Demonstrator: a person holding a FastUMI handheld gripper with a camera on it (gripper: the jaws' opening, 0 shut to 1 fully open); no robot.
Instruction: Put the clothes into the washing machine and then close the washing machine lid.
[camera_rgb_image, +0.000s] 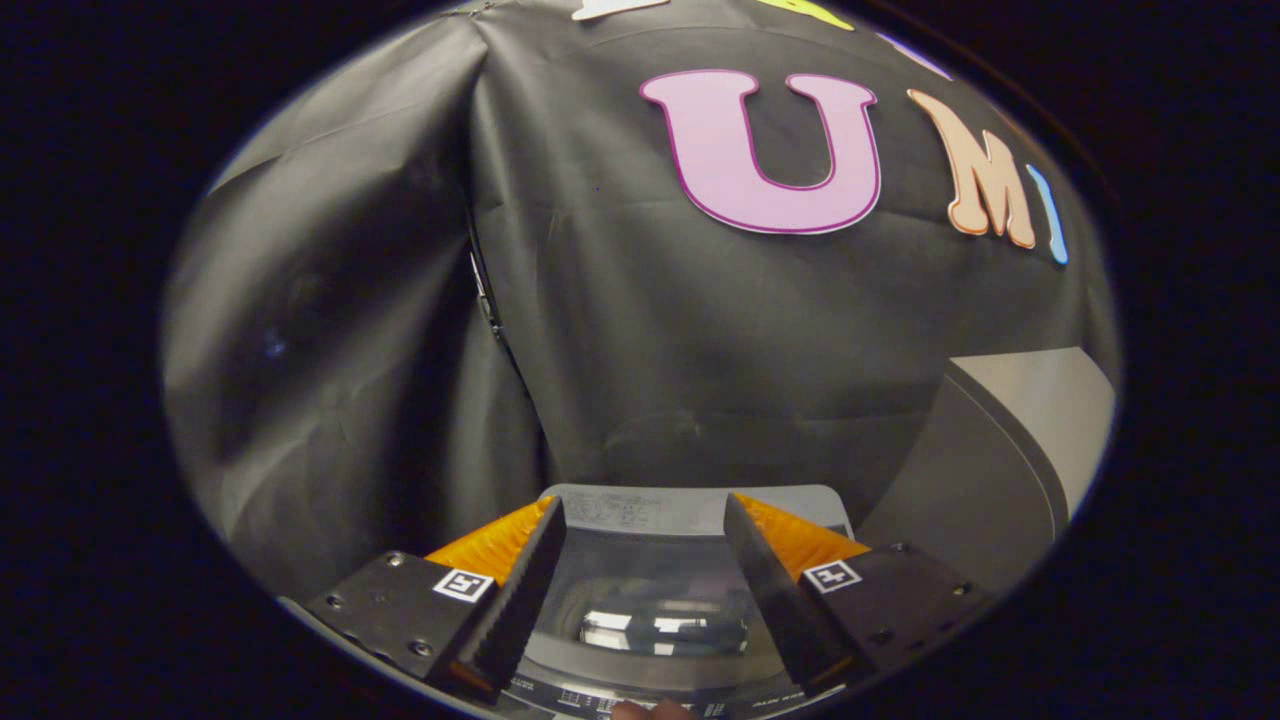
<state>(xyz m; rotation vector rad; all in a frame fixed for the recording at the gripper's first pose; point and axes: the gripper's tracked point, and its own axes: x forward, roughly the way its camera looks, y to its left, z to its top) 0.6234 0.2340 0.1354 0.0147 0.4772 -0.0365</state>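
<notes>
A small top-loading washing machine stands below me against the black cloth wall. Its grey back panel lies just past my fingertips. The lid, with a glossy dark window that reflects light, appears to lie flat over the tub, seen between my fingers. My gripper hovers above the machine, open, with nothing between its fingers. A person's fingertip rests at the machine's front control strip.
A large grey object with a flat pale top stands to the right of the machine. Black cloth hangs close behind and to the left, with a fold seam running down left of the machine.
</notes>
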